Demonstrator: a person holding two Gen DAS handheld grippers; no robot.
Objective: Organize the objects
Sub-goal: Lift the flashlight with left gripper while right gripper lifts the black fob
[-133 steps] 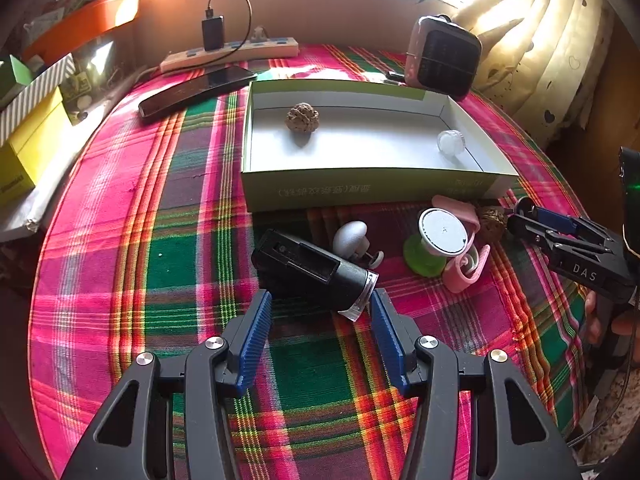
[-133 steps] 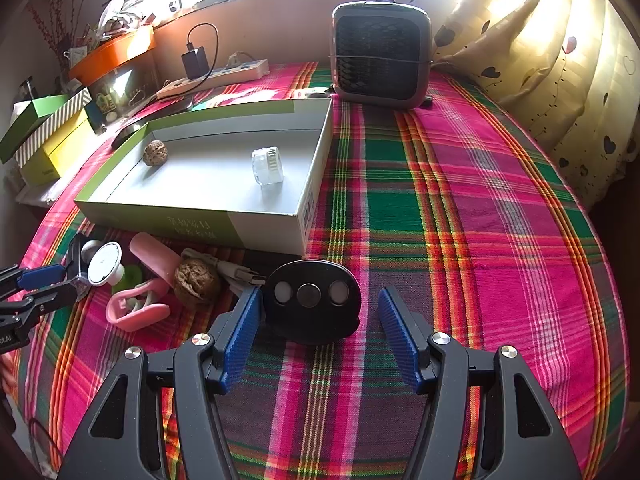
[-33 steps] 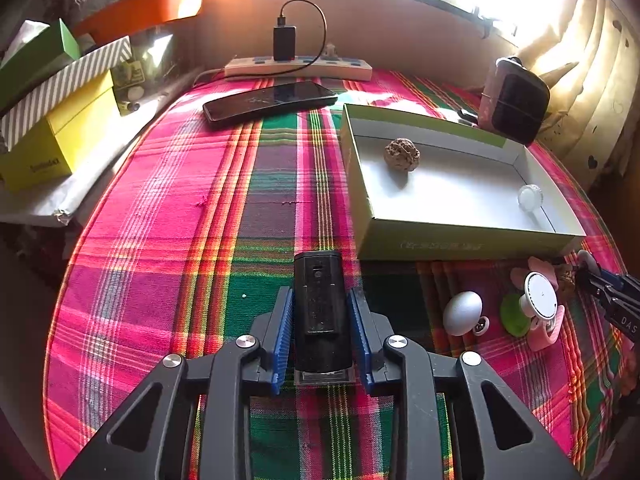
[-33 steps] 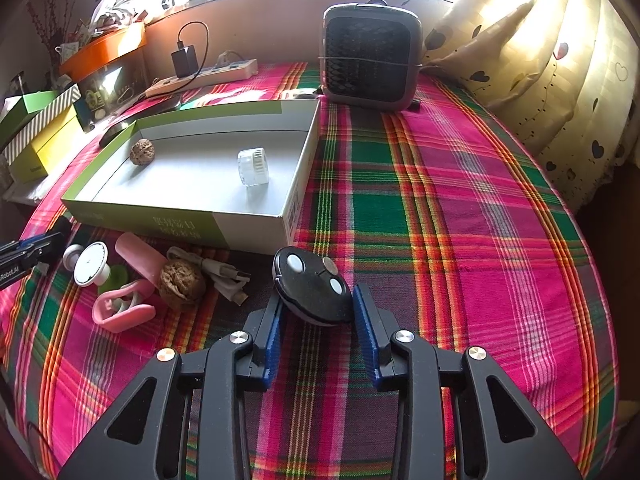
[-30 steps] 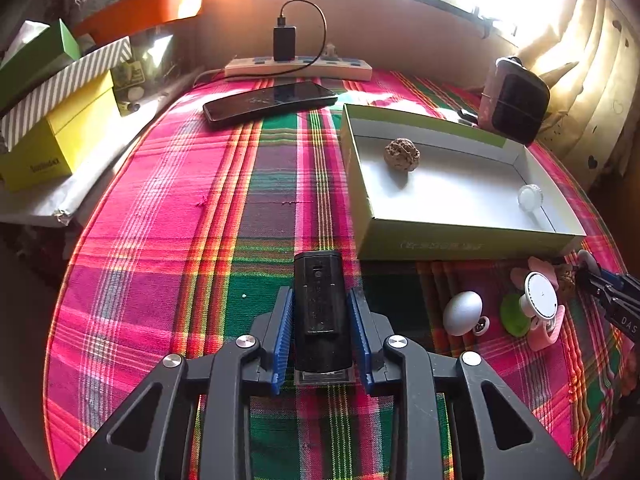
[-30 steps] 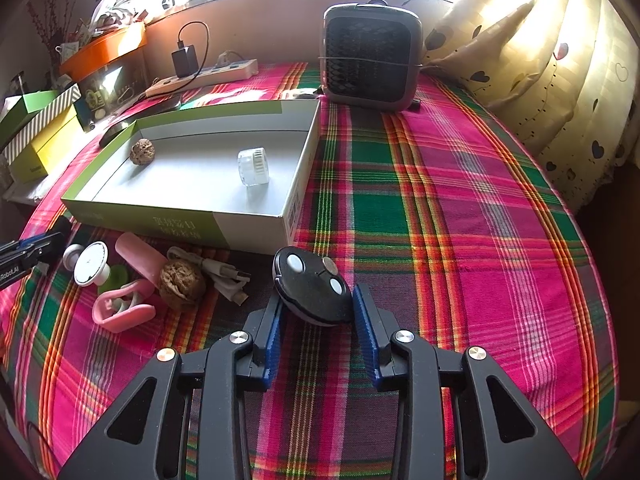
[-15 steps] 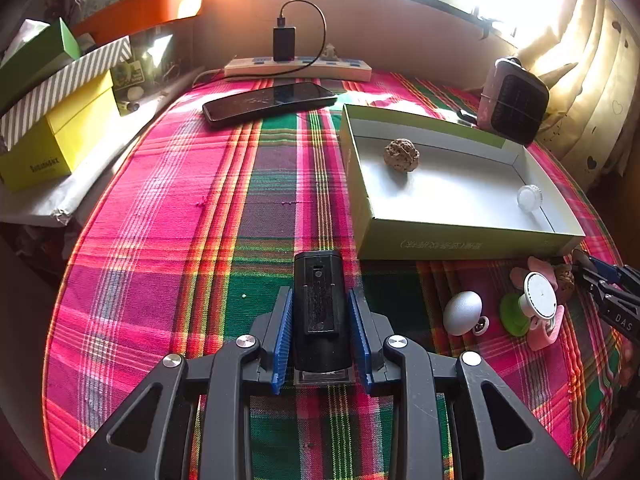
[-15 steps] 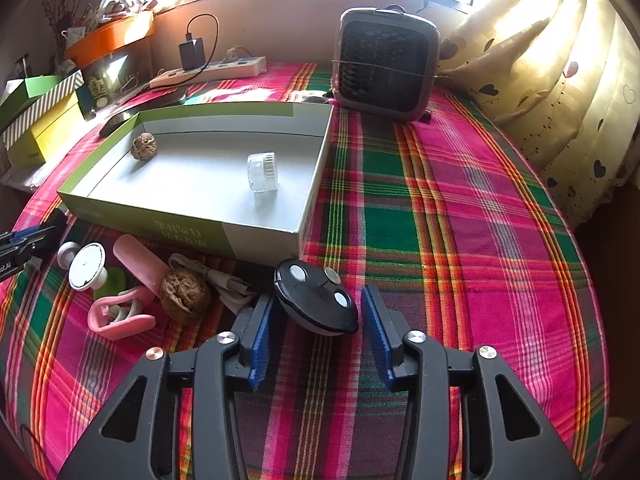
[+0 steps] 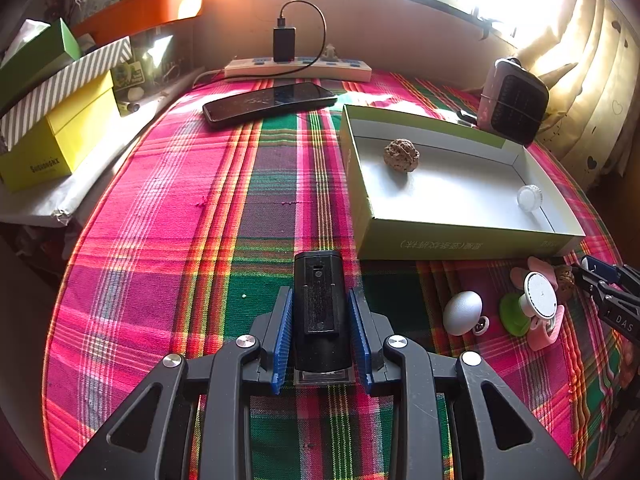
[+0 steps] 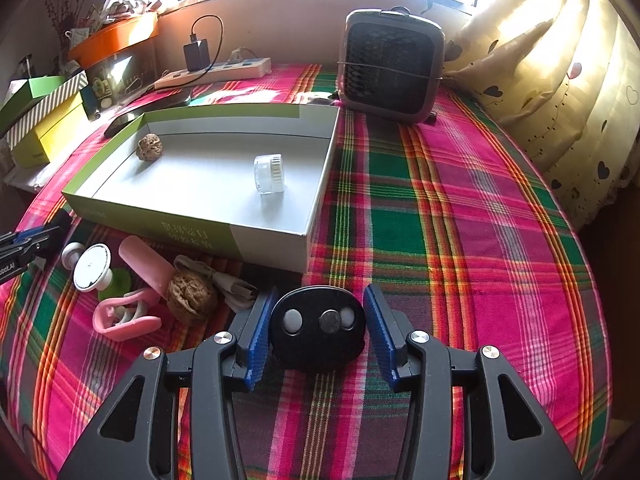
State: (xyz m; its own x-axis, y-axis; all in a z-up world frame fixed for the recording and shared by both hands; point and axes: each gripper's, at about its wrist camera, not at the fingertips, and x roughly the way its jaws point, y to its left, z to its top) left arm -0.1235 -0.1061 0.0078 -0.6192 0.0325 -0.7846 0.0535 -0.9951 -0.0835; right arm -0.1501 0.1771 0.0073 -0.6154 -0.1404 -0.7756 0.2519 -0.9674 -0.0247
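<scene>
Left gripper (image 9: 320,332) pinches the black cylinder (image 9: 319,312); right gripper (image 10: 318,332), jaws just opened, straddles the black oval remote (image 10: 318,330) without clamping.

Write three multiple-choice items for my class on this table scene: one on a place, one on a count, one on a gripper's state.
1. Where does the small clear jar lie? A) in the green box B) on the cloth C) on the phone
2. How many walnuts show in the right wrist view? A) one B) two C) four
3. How does the left gripper stand? A) open and empty B) shut on the black device C) out of view

Key: 1 A, it lies on the green box's white floor. 2 B, one walnut in the box, one walnut on the cloth. 3 B, both blue pads press the black device.
</scene>
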